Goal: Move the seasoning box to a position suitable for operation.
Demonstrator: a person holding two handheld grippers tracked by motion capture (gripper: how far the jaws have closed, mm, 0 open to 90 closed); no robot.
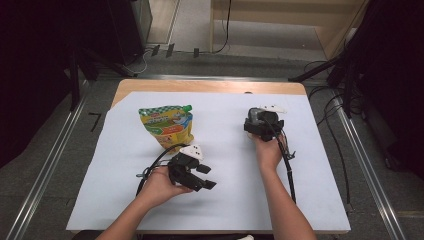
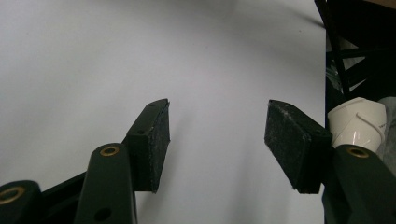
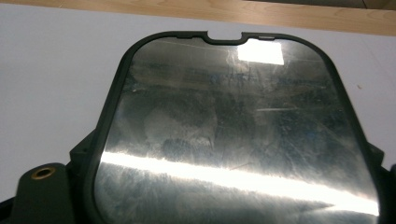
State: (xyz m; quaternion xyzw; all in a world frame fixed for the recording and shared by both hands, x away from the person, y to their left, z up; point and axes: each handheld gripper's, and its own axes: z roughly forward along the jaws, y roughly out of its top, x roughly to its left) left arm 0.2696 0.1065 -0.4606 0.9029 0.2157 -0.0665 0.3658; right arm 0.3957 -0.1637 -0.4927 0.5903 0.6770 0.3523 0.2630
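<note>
While the left tongs (image 1: 200,176) lie low over the white-covered worktop (image 1: 310,200) with their jaws spread apart and nothing between the pads (image 2: 156,144), the right tongs (image 1: 263,121) are closed on a dark, flat, glossy-faced item (image 3: 233,135) with rounded corners. A green-and-yellow spouted pouch (image 1: 167,127) lies on the worktop just beyond the left tongs, well apart from the right tongs.

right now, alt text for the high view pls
A person holds the left gripper, jaws open and empty, just in front of a green-and-yellow pouch lying on a white table cover. The right gripper rests farther back.
</note>
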